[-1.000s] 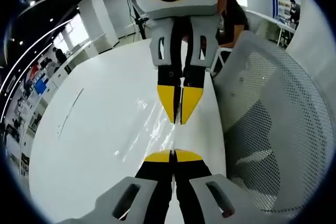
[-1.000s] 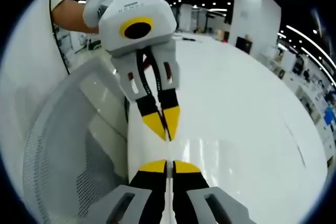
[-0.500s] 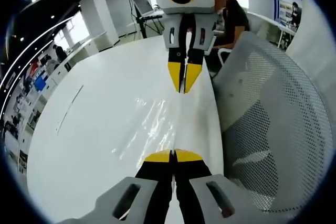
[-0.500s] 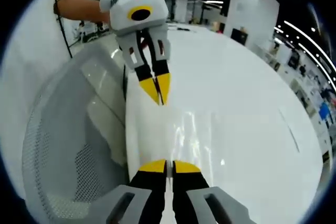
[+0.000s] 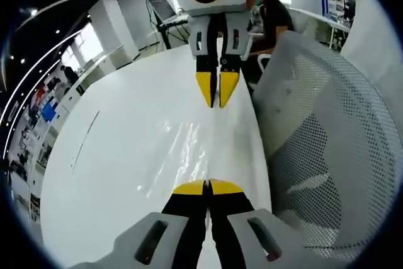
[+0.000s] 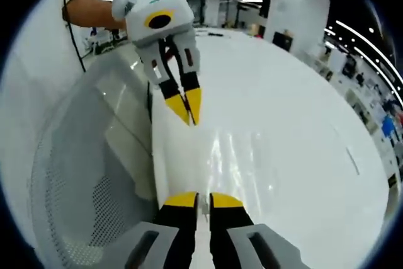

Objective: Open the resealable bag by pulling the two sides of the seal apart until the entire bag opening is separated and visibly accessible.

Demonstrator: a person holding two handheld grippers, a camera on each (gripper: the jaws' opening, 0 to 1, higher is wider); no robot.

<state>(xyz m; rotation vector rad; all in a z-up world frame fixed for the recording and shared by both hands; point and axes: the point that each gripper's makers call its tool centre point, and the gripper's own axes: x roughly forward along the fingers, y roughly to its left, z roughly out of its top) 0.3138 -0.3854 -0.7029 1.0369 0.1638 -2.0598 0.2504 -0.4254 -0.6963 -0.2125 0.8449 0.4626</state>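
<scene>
Between the two grippers, a clear, glossy resealable plastic bag [image 5: 189, 149] lies stretched over the white round tabletop [image 5: 113, 155], near the edge beside the chair. Its film shows mostly as bright wrinkled glints [image 6: 230, 155], so its outline is hard to trace.

At the bottom of the left gripper view, the left gripper [image 5: 207, 186] has its yellow-tipped black jaws pressed together, pinching the near edge of the bag. Opposite it, the right gripper [image 5: 218, 96] points back toward the camera, its yellow tips nearly together on the far edge of the bag.

From the right gripper view, the right gripper [image 6: 203, 200] shows a narrow slit between its jaw tips with the thin film running into it, while the left gripper [image 6: 187, 111] faces it with tips closed on the other edge. A bare forearm [image 6: 94, 12] reaches to that gripper's white housing.

A white mesh-backed office chair [image 5: 327, 155] stands just beside the table edge. Beyond the table spreads a large bright hall with a white pillar [image 6: 296, 14] and ceiling spotlights.
</scene>
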